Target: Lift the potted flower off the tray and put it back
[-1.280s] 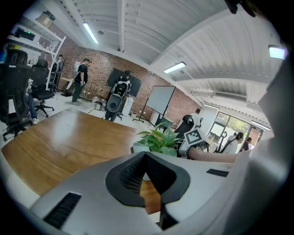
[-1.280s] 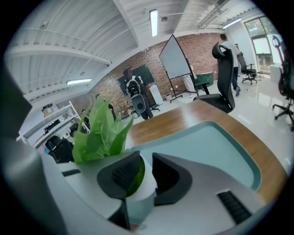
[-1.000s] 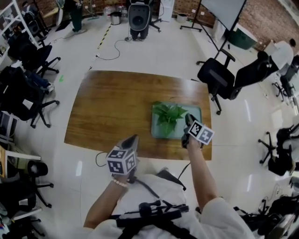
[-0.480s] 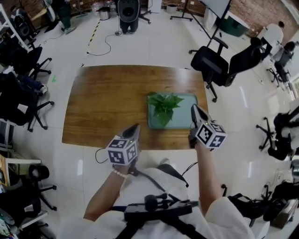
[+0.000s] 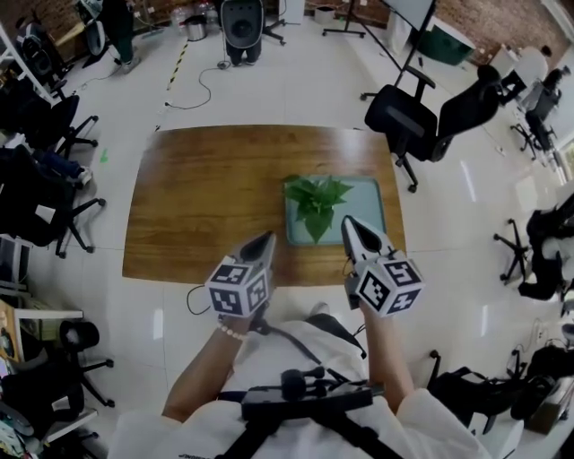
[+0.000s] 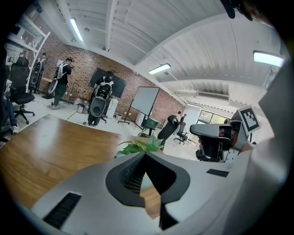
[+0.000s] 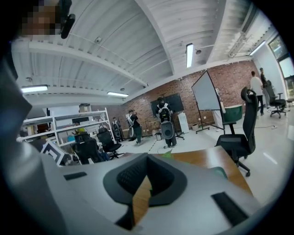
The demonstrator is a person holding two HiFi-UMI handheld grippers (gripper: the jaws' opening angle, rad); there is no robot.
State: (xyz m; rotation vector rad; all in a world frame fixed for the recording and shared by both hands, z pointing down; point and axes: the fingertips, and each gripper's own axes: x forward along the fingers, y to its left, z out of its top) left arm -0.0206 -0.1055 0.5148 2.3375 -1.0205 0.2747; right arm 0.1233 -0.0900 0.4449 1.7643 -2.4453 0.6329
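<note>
The potted flower, a small bush of green leaves, stands on the teal tray at the right of the wooden table. My right gripper hovers over the tray's near edge, just right of the leaves, shut and empty. My left gripper hangs above the table's front edge, left of the tray, also shut with nothing in it. In the left gripper view the leaves rise just beyond the closed left gripper. The right gripper view shows the closed right gripper, a leaf tip and a corner of the tray.
Black office chairs stand off the table's far right corner and along the left side. A cable hangs at the table's front edge. A speaker on a stand and people are on the floor beyond.
My right gripper has pulled back from beside the flower, risen towards me and closed empty. The left gripper has lifted a little. The flower stays on the tray.
</note>
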